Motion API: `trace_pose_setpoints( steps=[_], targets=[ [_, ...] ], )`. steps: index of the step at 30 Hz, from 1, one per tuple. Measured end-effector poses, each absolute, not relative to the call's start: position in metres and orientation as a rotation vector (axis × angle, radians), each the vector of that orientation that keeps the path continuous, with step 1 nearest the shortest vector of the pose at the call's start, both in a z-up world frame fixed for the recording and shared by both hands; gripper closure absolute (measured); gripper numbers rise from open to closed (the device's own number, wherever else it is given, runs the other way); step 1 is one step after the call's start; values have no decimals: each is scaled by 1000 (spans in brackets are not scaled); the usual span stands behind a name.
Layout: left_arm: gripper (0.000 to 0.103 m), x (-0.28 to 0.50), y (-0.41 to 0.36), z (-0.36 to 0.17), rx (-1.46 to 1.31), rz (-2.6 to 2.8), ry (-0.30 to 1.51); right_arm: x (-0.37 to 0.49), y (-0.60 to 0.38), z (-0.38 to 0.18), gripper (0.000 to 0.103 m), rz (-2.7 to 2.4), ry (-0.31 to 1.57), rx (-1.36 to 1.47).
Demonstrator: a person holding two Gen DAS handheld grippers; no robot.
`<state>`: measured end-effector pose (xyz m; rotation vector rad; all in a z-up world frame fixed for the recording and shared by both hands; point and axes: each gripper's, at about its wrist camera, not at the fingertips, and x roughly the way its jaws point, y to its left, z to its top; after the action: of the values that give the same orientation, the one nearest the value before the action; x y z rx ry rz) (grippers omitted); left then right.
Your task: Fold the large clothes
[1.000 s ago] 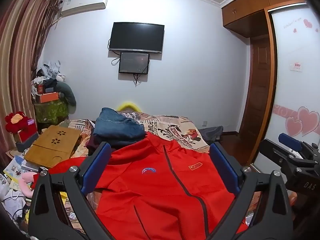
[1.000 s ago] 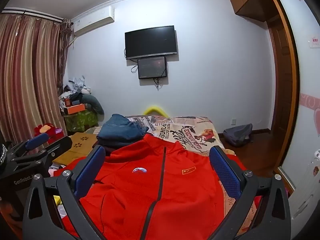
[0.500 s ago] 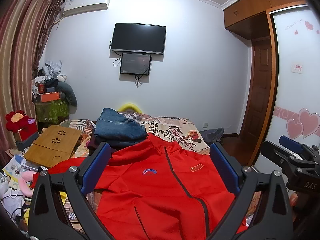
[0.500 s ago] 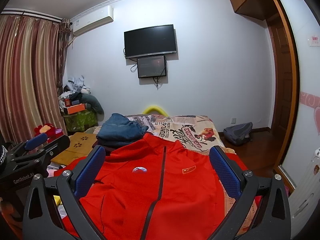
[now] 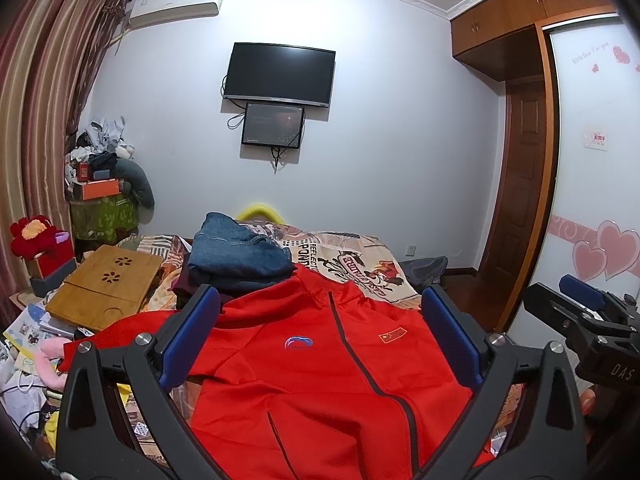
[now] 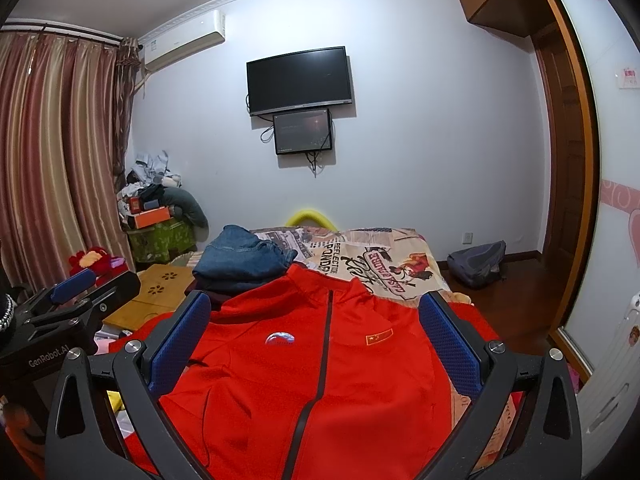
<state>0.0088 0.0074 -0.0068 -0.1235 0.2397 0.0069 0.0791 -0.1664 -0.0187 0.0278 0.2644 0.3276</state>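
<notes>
A large red zip-up jacket [image 5: 320, 380] [image 6: 320, 368] lies spread face up on the bed, collar toward the far wall, dark zipper down its middle. My left gripper [image 5: 320, 328] hovers above the jacket's chest, its blue-padded fingers wide open and holding nothing. My right gripper [image 6: 314, 328] hangs likewise over the chest, open and empty. Each gripper shows at the edge of the other's view: the right one [image 5: 580, 316] to the right, the left one [image 6: 76, 292] to the left.
Folded blue jeans [image 5: 236, 252] [image 6: 244, 256] sit on dark clothes just beyond the collar. The printed bedspread [image 5: 360, 268] stretches toward the far wall. A wooden lap tray [image 5: 104, 292] and clutter lie left of the bed; a grey backpack [image 6: 476, 264] rests on the floor at the right.
Both views have drifted very slightly; the grippers stay open above the jacket, which has not moved.
</notes>
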Motion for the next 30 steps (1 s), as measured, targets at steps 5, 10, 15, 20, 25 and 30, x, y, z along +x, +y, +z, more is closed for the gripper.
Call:
trace_pose_setpoints(
  steps=[5,10,15,20,25,30],
  targets=[
    [1,10,8,-7,-122,9,239,81,-168,-20,0,329,272,34],
    [1,10,8,-8,-124,10,242,80,-167,-20,0,330,273,34],
    [1,10,8,-9,-124,11,242,80,-167,-21,0,330,273,36],
    [1,10,9,-9,-125,9,242,80,-167,-21,0,329,274,36],
    [1,10,9,-10,-126,9,243,79,-166,-23,0,330,277,38],
    [1,10,10,-10,-127,11,242,79,-166,-22,0,330,278,36]
  ],
)
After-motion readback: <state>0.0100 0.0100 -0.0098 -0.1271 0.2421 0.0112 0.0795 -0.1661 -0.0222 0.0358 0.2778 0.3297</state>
